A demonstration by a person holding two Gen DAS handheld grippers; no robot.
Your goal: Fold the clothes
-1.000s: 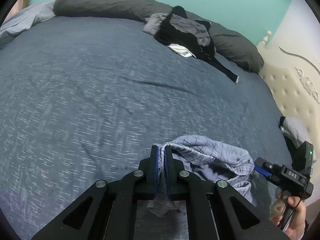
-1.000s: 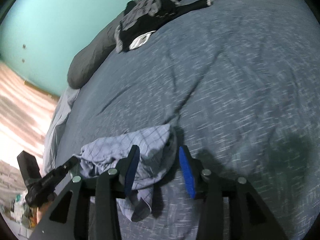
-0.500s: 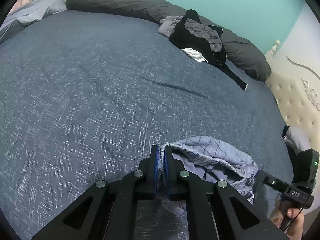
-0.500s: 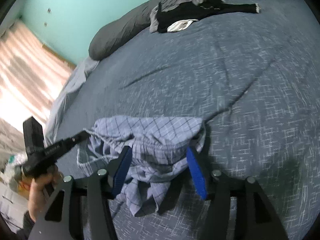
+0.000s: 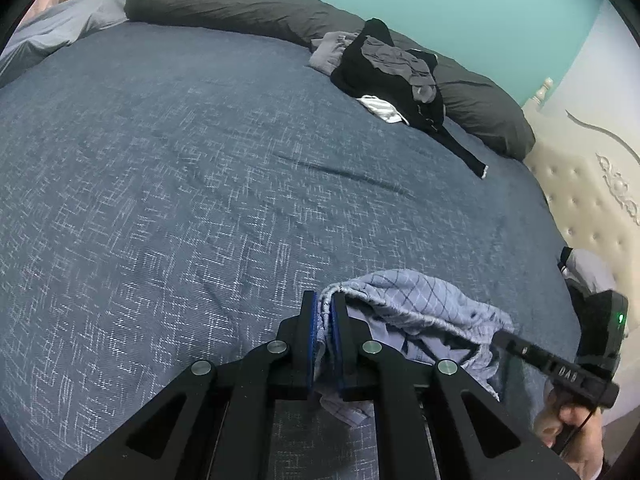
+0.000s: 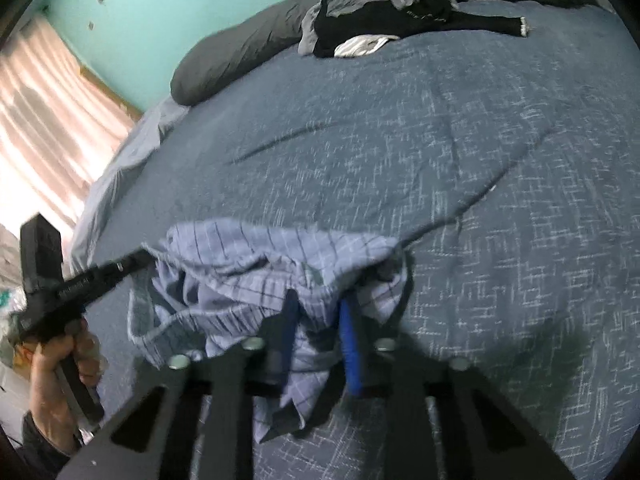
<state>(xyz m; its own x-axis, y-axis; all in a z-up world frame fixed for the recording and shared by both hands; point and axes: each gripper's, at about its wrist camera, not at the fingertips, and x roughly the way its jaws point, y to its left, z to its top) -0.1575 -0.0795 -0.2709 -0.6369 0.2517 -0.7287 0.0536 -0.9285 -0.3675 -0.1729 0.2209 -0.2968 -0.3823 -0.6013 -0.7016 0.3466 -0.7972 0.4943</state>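
Light blue checked shorts (image 5: 408, 296) hang bunched just above the dark blue bed cover (image 5: 160, 168), held between both grippers. My left gripper (image 5: 324, 300) is shut on one corner of the waistband, and the cloth runs down between its blue pads. My right gripper (image 6: 318, 308) is closing its jaws on the other side of the shorts (image 6: 260, 252), with a fold of the fabric pinched between the pads. Each view shows the other gripper at its edge: the right gripper (image 5: 508, 342) and the left gripper (image 6: 136, 260), each in a person's hand.
A pile of dark and grey clothes (image 5: 392, 76) lies at the far side of the bed against long grey pillows (image 5: 224, 4). A cream tufted headboard (image 5: 592, 208) stands to the right. A curtained window (image 6: 40, 128) is at the left.
The right gripper's jaws have come together on the shorts, which they only straddled before, and the right view has rolled. The shorts are now stretched a little wider. The left gripper kept its grip.
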